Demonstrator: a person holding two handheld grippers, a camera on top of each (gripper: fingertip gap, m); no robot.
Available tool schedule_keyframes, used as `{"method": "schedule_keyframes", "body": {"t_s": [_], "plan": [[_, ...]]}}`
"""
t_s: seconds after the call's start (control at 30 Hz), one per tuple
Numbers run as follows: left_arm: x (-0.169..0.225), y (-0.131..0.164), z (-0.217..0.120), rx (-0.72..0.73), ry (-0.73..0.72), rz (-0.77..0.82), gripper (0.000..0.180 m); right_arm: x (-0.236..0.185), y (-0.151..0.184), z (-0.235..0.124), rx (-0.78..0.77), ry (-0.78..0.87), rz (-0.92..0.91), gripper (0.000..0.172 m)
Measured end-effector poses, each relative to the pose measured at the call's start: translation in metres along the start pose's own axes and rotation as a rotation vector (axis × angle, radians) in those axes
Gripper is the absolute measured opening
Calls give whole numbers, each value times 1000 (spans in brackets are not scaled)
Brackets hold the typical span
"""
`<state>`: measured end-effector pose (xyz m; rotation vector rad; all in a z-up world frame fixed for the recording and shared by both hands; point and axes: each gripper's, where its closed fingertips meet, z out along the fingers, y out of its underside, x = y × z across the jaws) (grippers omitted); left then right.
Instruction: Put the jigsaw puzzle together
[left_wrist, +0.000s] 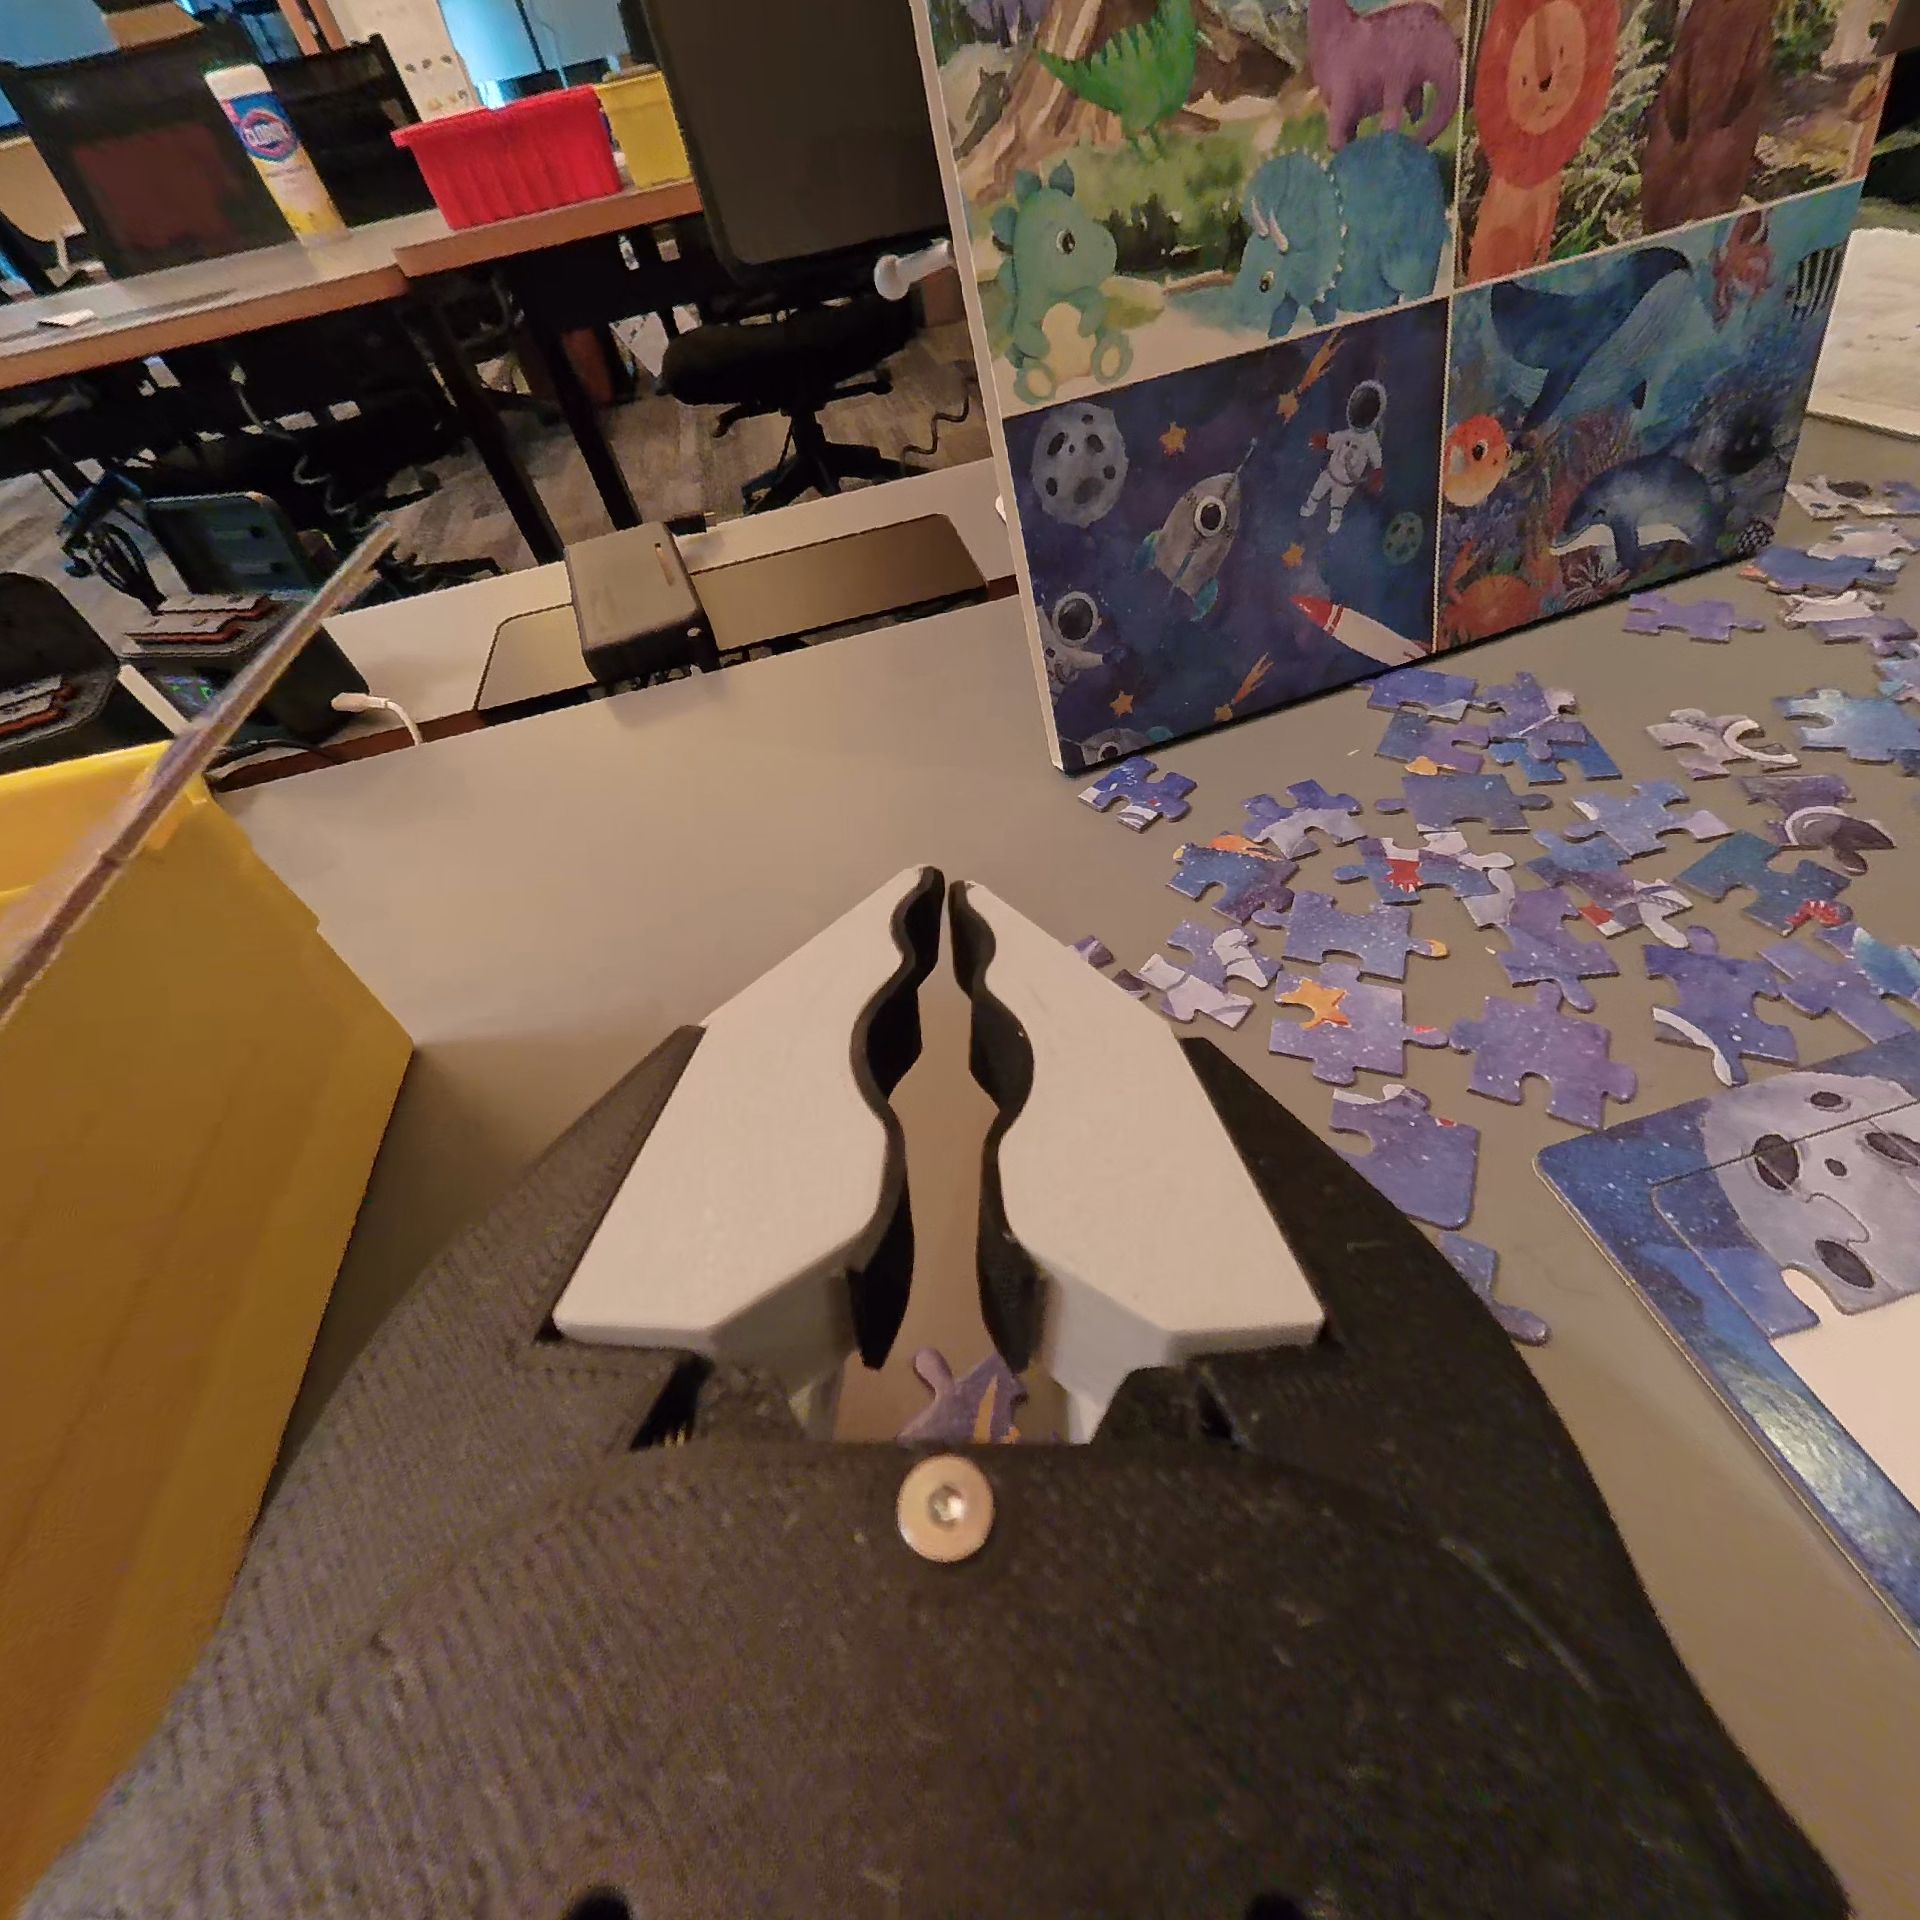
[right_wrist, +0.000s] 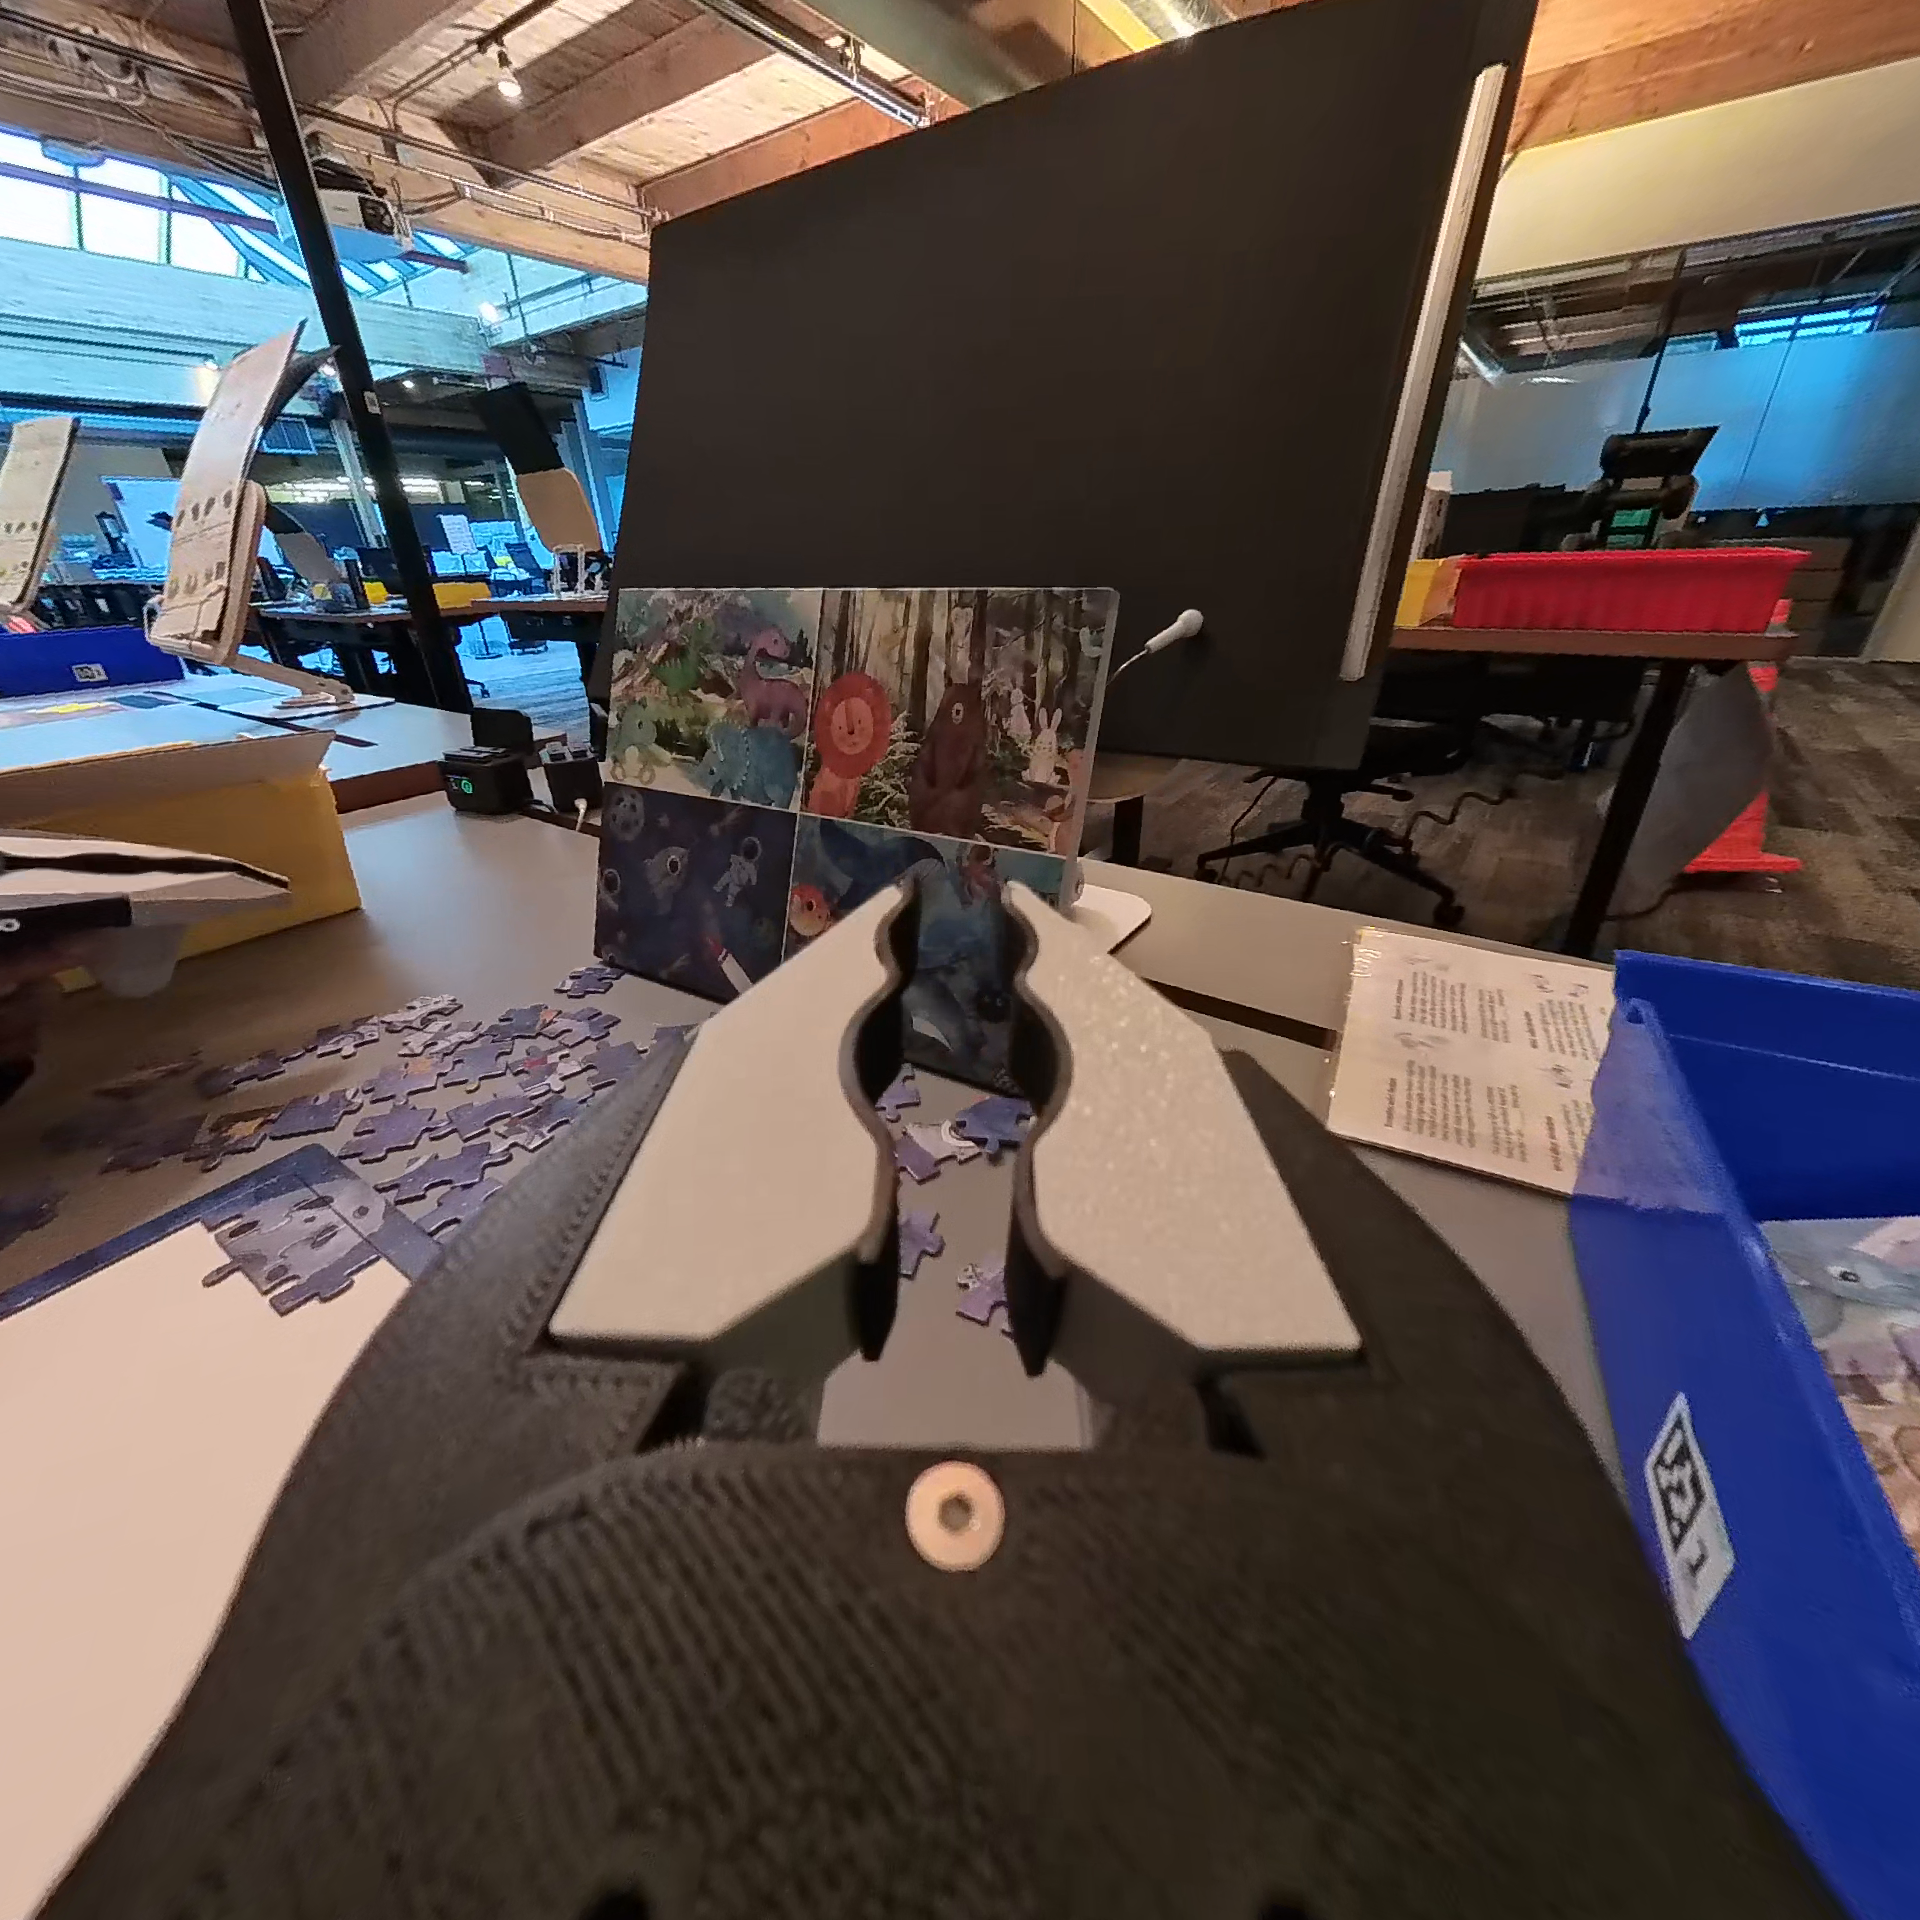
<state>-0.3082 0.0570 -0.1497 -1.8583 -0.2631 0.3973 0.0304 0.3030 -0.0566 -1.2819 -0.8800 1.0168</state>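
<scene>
2 tongs over the grey table (left_wrist: 727, 790): left tongs (left_wrist: 948, 891) seemingly closed and bare, right tongs (right_wrist: 961, 904) narrowly parted, bare.

Left gripper (left_wrist: 948, 885) fingers together, right gripper (right_wrist: 961, 894) fingers apart.

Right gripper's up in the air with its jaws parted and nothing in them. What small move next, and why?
Probably lower the right gripper toward the loose puzzle pieces on the table. Its jaws are apart and empty, it sits above them, and the puzzle board is mostly unfilled.
</scene>
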Motion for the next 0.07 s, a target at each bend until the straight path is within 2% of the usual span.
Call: {"method": "schedule_keyframes", "body": {"t_s": [0.07], "plan": [[-3,-5,-2,27,-16,0,0,0,1,0,-4,0,0,12]]}}
